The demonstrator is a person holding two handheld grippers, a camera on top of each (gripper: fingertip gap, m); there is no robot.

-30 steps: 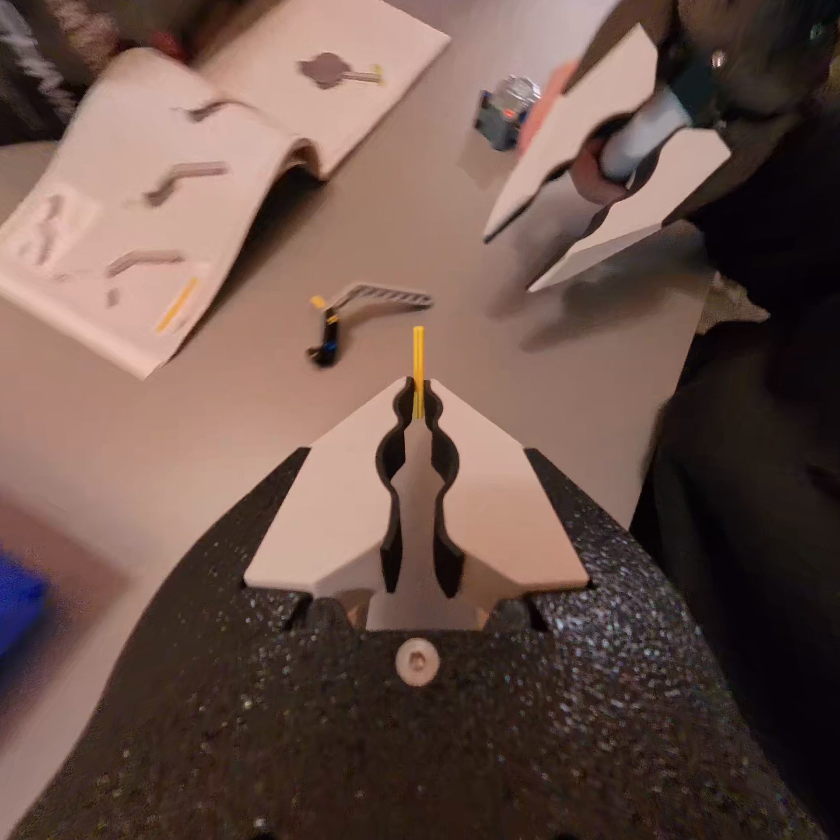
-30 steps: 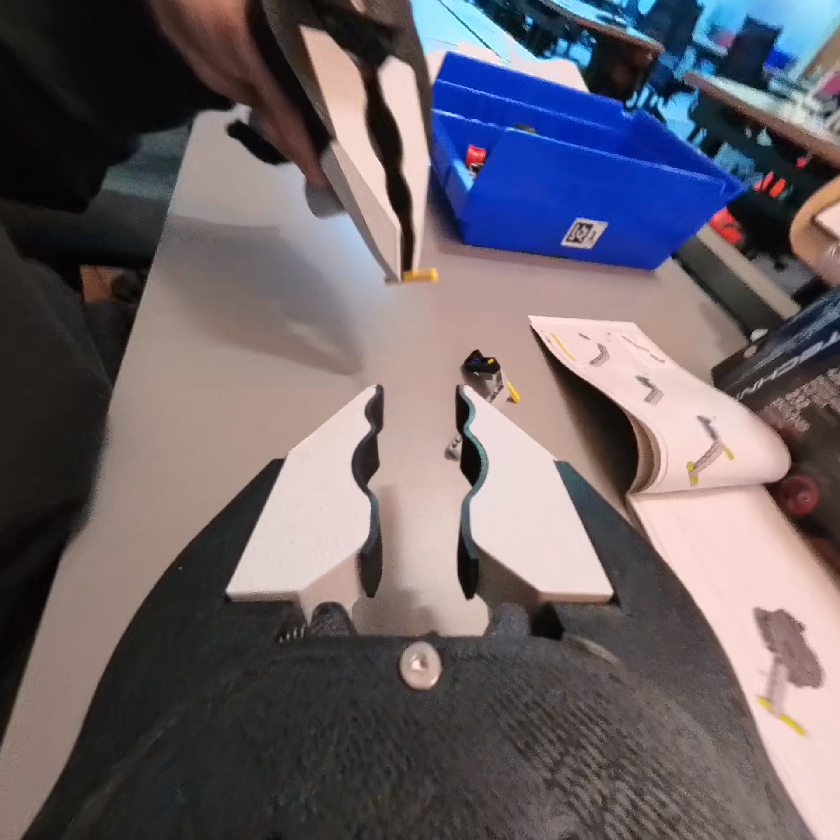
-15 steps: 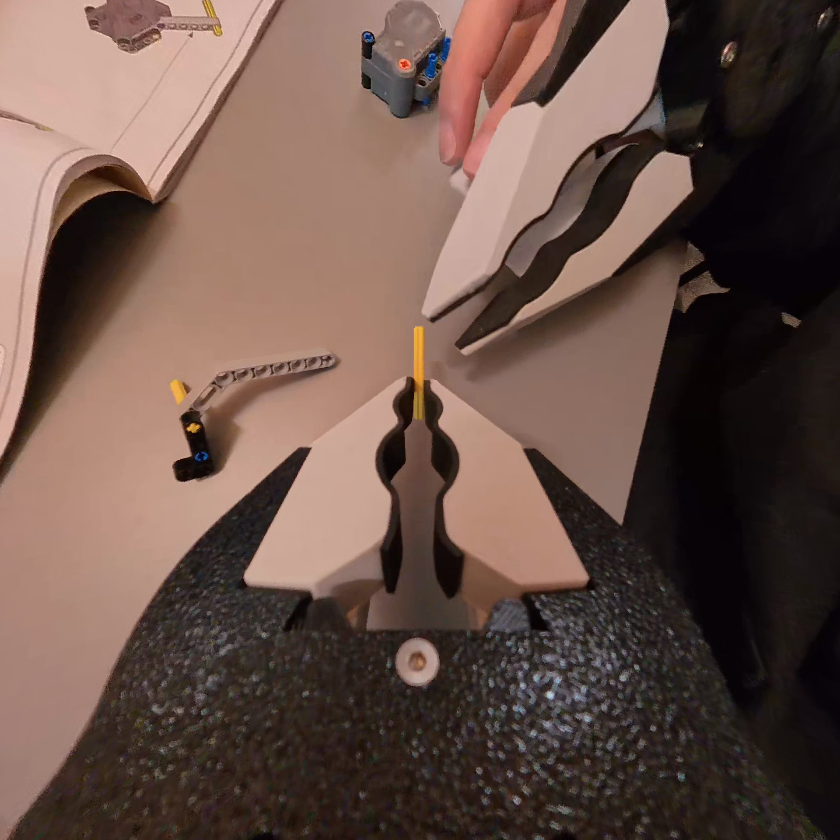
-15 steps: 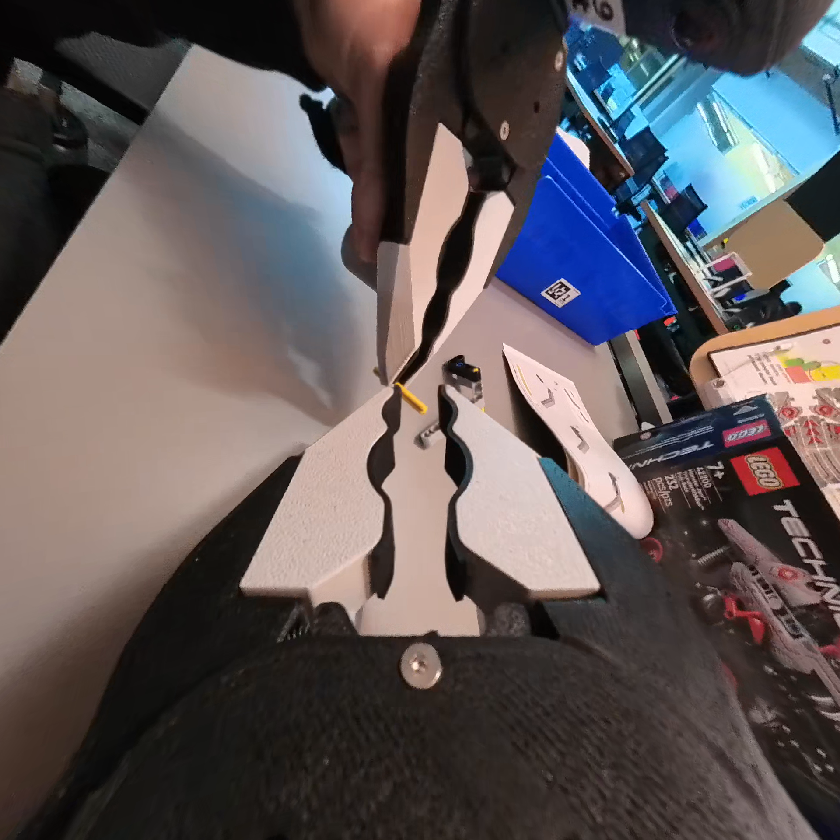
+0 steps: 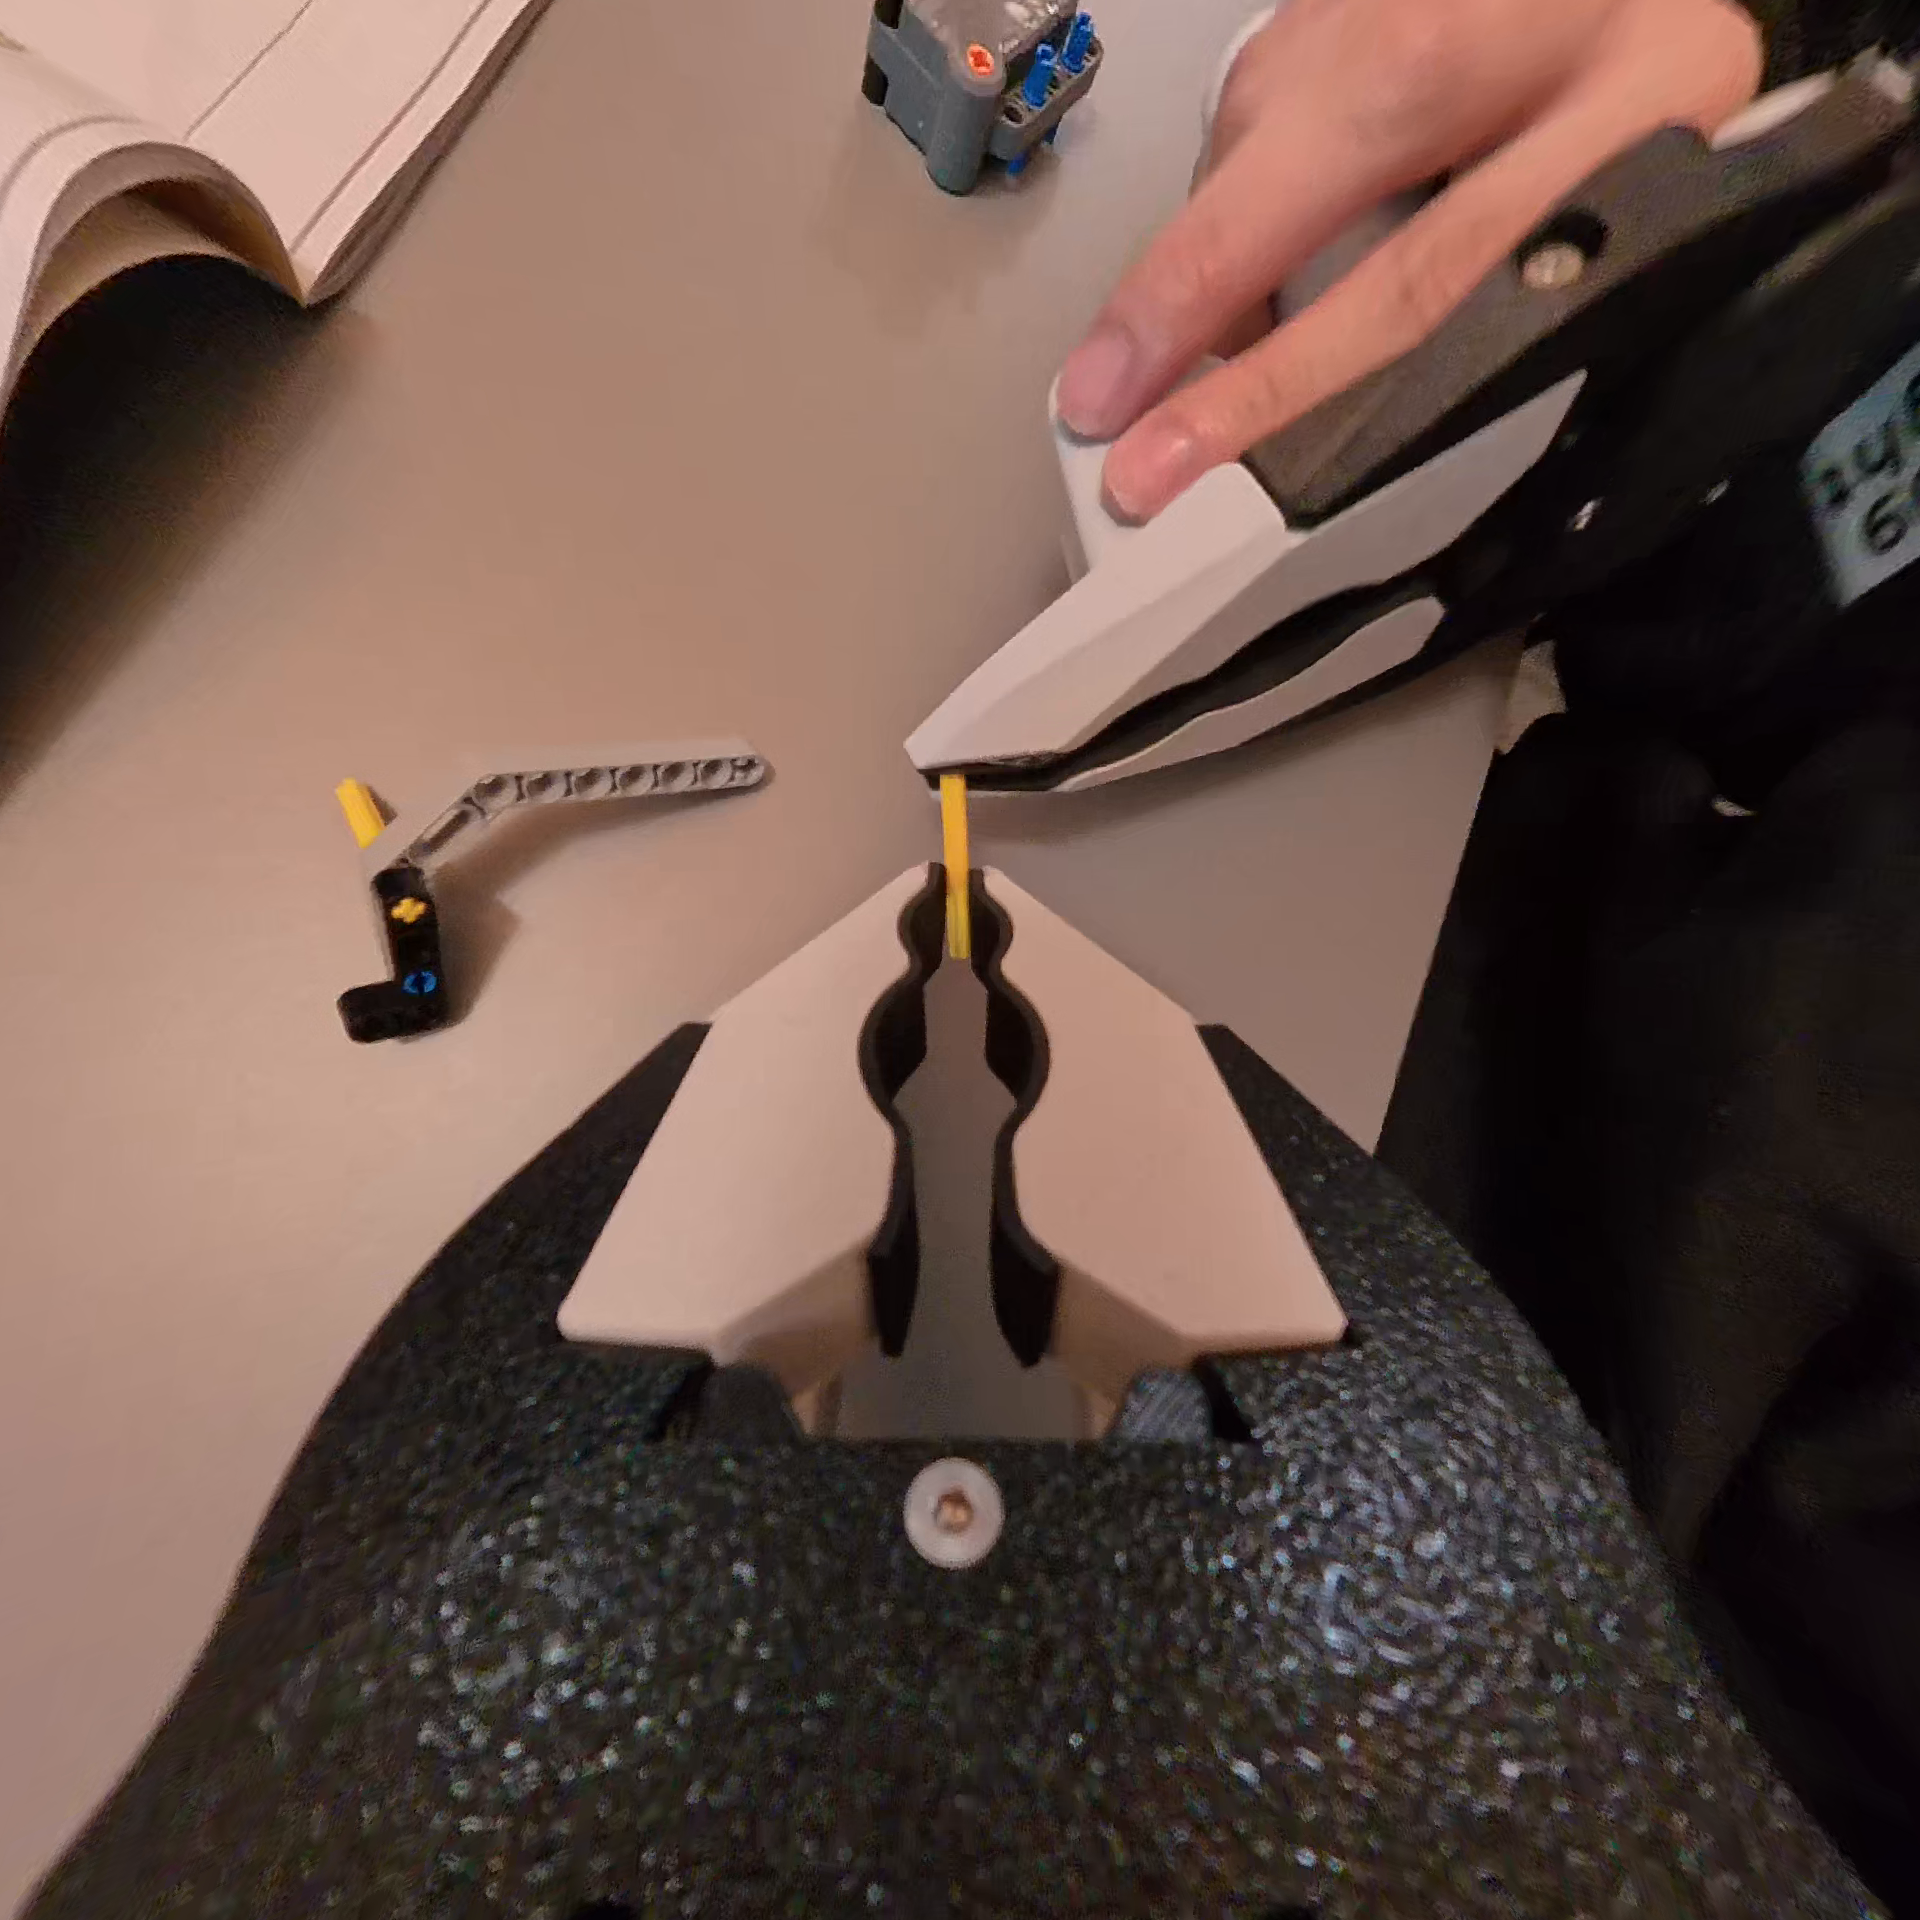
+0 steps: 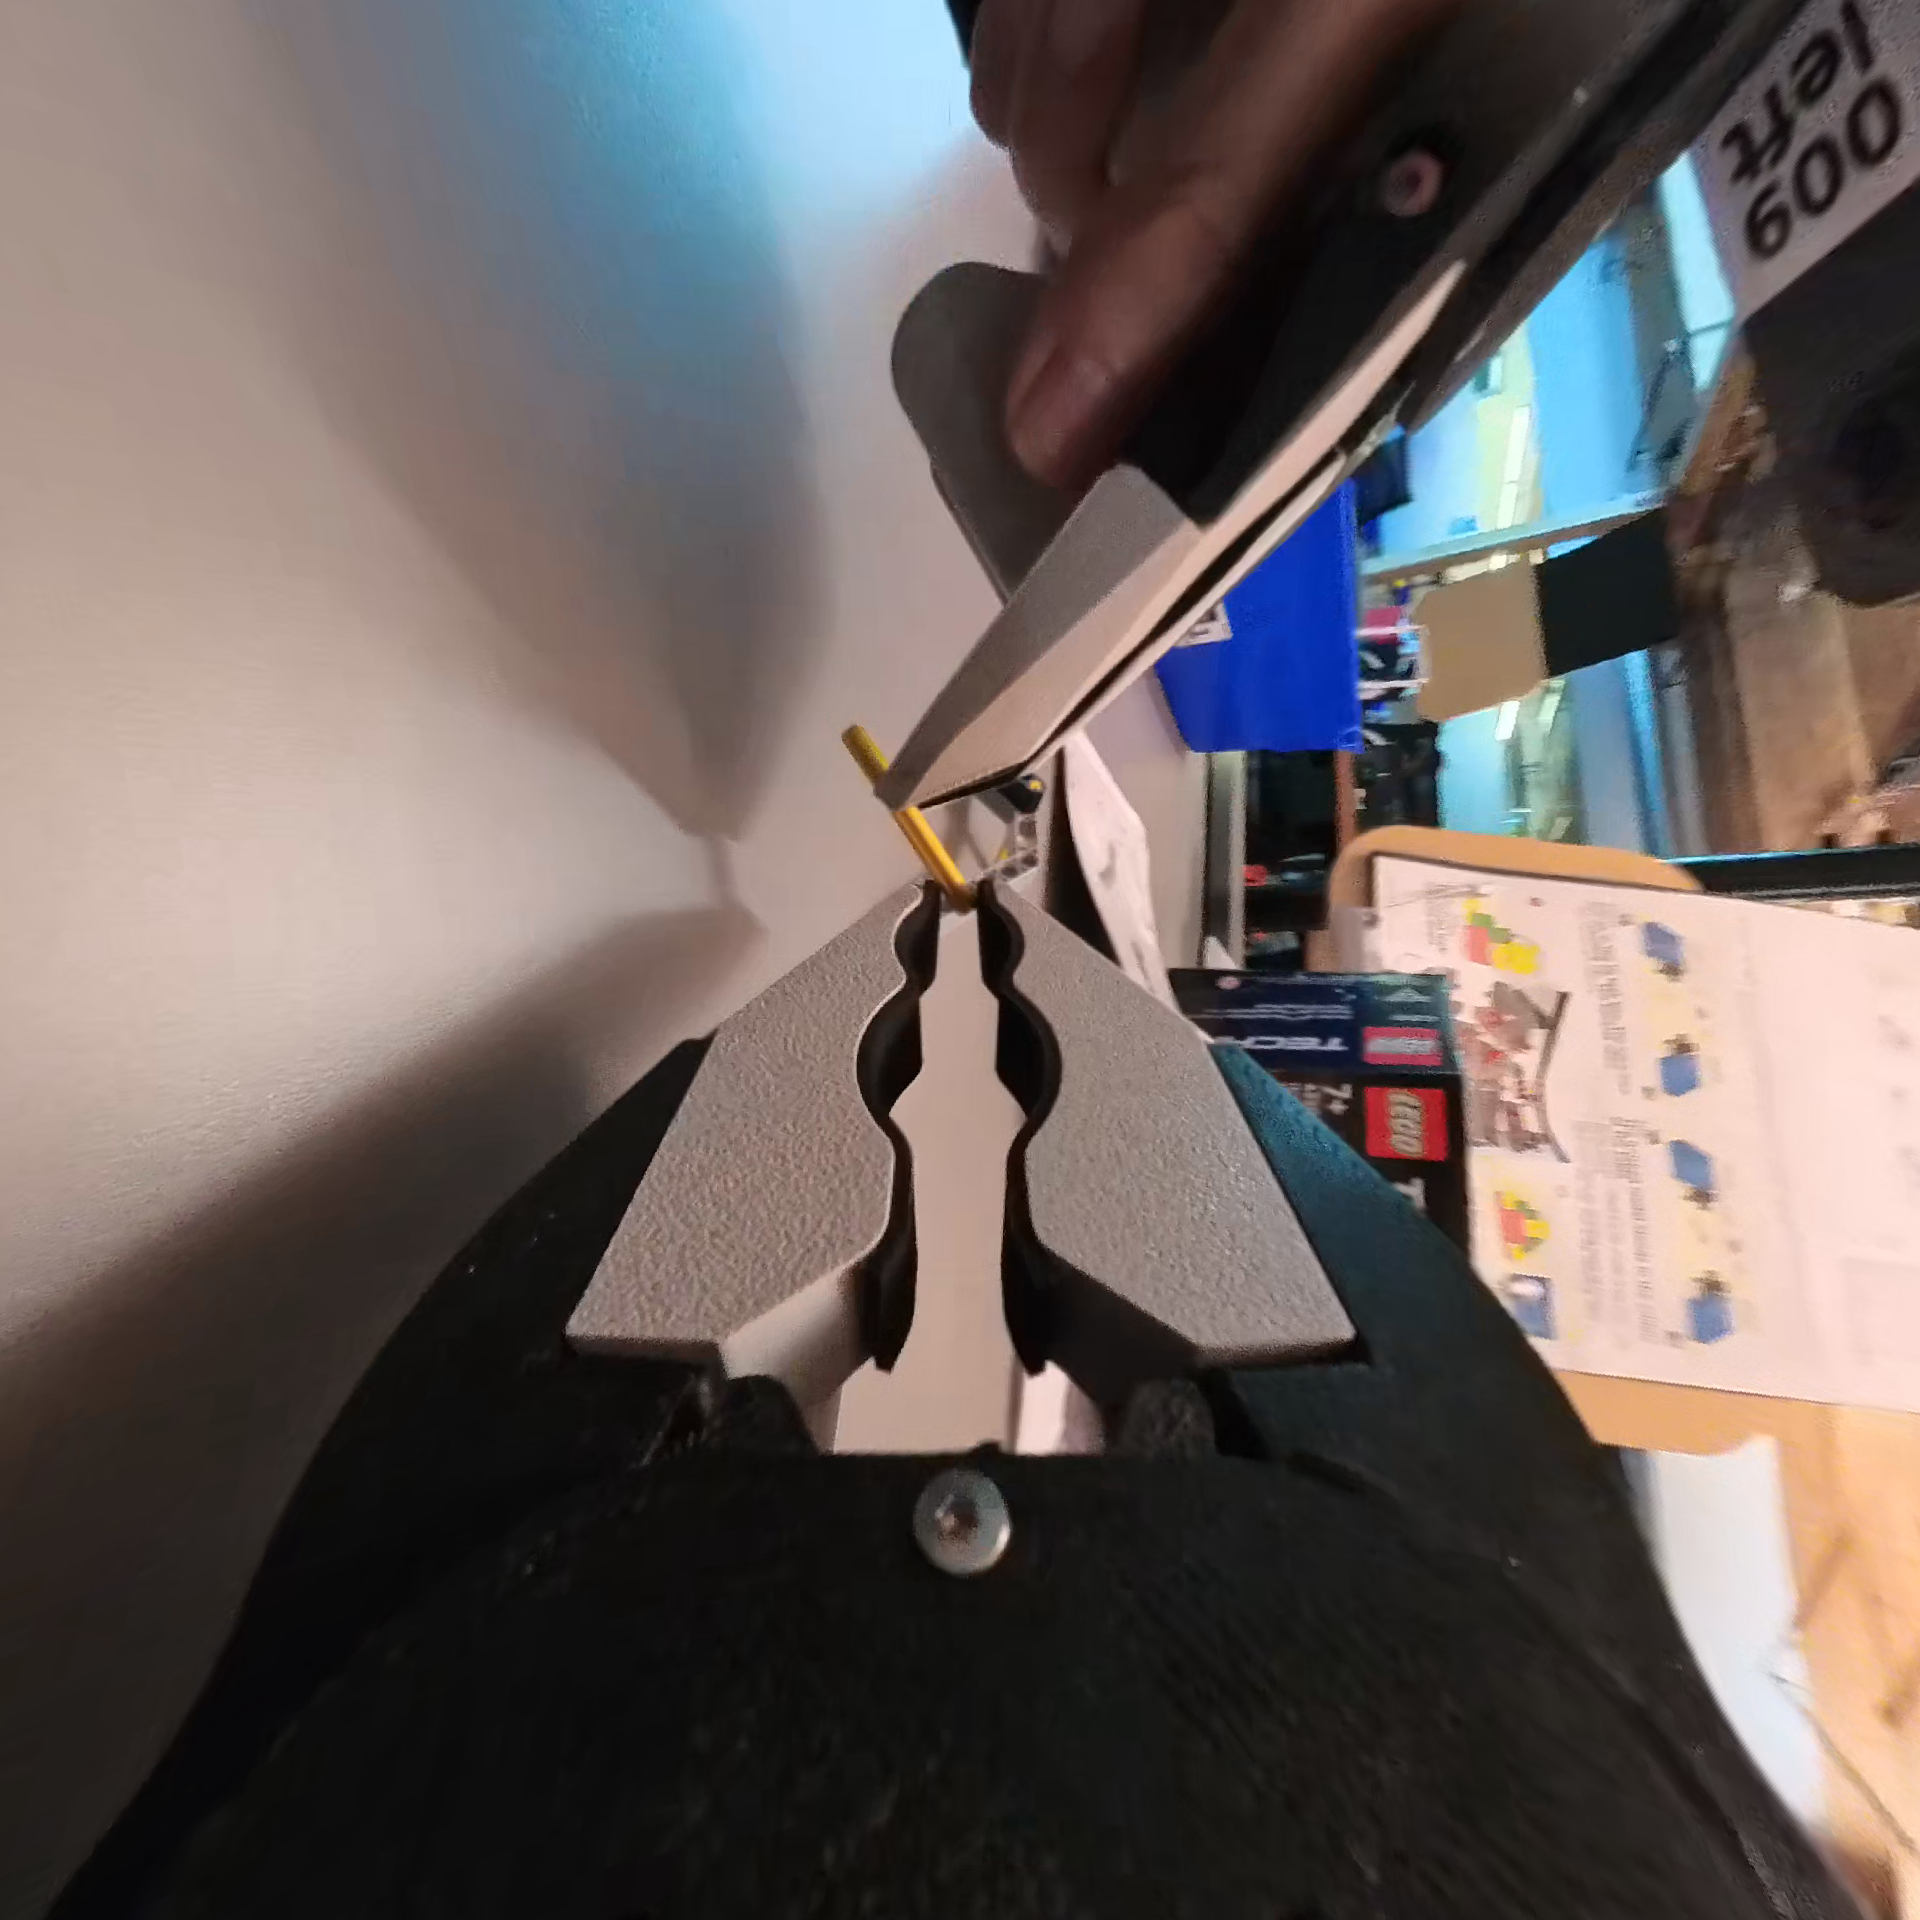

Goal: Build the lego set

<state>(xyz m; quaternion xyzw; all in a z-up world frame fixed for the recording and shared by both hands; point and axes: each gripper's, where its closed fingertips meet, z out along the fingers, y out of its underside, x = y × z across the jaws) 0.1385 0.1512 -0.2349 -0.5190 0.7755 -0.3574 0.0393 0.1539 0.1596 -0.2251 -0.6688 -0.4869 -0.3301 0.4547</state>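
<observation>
My left gripper (image 5: pixel 954 883) is shut on a thin yellow axle (image 5: pixel 953 862), which sticks forward out of its tips above the grey table (image 5: pixel 675 468). My right gripper (image 5: pixel 940 767) comes in from the right, held by a hand (image 5: pixel 1299 239), and its tips are closed on the axle's far end. In the right wrist view my right gripper (image 6: pixel 954 896) pinches one end of the axle (image 6: pixel 920 831), and my left gripper (image 6: pixel 920 800) holds it from above. A grey bent beam (image 5: pixel 613 784) with a black connector (image 5: pixel 405 961) and a short yellow piece (image 5: pixel 358 810) lies on the table to the left.
An open instruction booklet (image 5: pixel 208 156) lies at the far left. A grey block with blue pins (image 5: pixel 966 94) stands at the back. The table's edge (image 5: pixel 1439 883) runs close on the right. A blue bin (image 6: pixel 1278 665), the set's box (image 6: pixel 1351 1091) and a printed sheet (image 6: pixel 1662 1122) lie beyond. Left and right tips are no more than a few centimetres apart.
My right gripper swung in toward the left one, turned on its side and narrowed from open to shut on the axle's free end. My left gripper kept its hold throughout.
</observation>
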